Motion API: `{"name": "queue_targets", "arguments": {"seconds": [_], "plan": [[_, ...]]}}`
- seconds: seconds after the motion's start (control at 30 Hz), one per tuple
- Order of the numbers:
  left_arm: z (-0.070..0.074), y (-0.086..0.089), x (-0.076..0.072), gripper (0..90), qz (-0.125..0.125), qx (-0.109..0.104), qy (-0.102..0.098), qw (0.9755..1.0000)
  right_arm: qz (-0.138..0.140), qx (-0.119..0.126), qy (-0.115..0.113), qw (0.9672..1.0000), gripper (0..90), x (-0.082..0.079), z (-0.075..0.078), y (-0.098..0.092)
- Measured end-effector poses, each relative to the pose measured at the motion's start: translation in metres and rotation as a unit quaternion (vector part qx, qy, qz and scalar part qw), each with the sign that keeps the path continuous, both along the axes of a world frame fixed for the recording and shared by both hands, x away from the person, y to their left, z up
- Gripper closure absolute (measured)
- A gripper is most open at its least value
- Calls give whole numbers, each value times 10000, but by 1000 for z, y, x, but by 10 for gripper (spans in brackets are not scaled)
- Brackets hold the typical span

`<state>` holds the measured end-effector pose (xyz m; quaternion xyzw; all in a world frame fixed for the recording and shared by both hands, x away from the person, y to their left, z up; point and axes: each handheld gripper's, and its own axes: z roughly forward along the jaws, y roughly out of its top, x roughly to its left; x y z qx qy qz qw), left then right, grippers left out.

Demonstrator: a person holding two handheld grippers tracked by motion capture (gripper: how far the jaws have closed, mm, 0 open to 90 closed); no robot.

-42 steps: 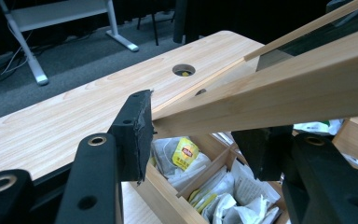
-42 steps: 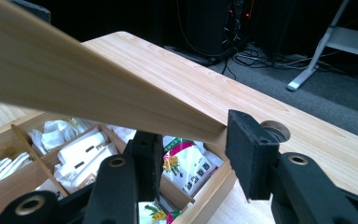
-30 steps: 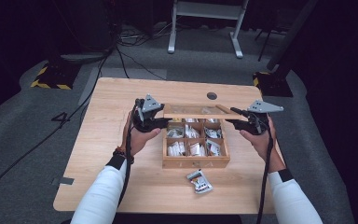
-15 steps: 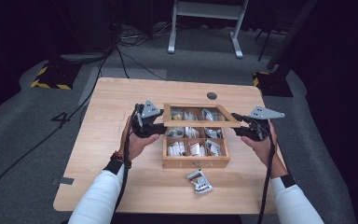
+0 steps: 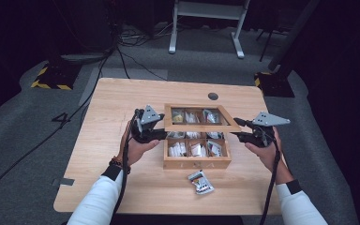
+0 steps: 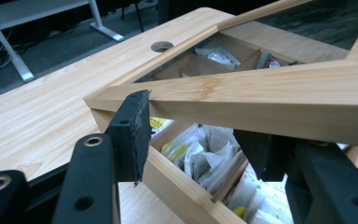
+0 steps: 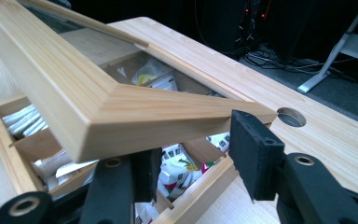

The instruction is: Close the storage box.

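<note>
- High view: light wooden table [image 5: 122, 103] with a shallow light-wood box [image 5: 197, 164] divided into compartments, mid-table and slightly right. White sachets [image 5: 192, 149] fill the near compartments.
- The wood-framed, glass-paned lid [image 5: 201, 128] is hinged on the far side and stands part-way up, its near rail above the box's middle row.
- The left gripper [image 5: 161, 134] is at the lid's near-left corner and the right gripper [image 5: 238, 130] at its near-right corner. My read is that one gripper per corner keeps the lid level and stops it twisting on the hinge.
- One loose foil packet [image 5: 200, 182] lies on the table just near of the box, clear of the lid.
- Left gripper view: the jaws of the left gripper [image 6: 198, 144] straddle the corner of the lid [image 6: 261, 93]. One pad touches the corner tip and the other jaw is tucked under the frame.
- These jaws have just eased open a little with the corner between them. Can't tell whether they clamp or only prop.
- The box [image 6: 182, 186] is open below.
- Right gripper view: mirror case. On the right gripper [image 7: 198, 163], one pad is against the tip of the lid [image 7: 135, 112] and the other jaw is under the rail.
- These jaws have also just been opening, with the corner between them. Clamp or prop, can't tell.
- Judgement: the lid is mid-swing, and it would drop if either support goes.
</note>
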<state>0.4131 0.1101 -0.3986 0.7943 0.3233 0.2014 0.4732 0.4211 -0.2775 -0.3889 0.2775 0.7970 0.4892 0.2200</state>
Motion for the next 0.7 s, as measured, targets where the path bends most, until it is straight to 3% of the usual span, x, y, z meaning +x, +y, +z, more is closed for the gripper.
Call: {"name": "queue_targets", "arguments": {"seconds": [0.17, 0.33, 0.7], "plan": [[-2, 1, -5, 458, -54, 2, 20, 10000, 19, -140, -63, 9999, 520, -6, -1, 2], [-1, 0, -10, 449, -108, 130, -14, 9999, 59, -120, -19, 9999, 501, -11, -2, 1], [-7, 0, -19, 436, -219, 360, 75, 9991, 97, -482, 53, 9988, 480, -17, -7, 2]]}}
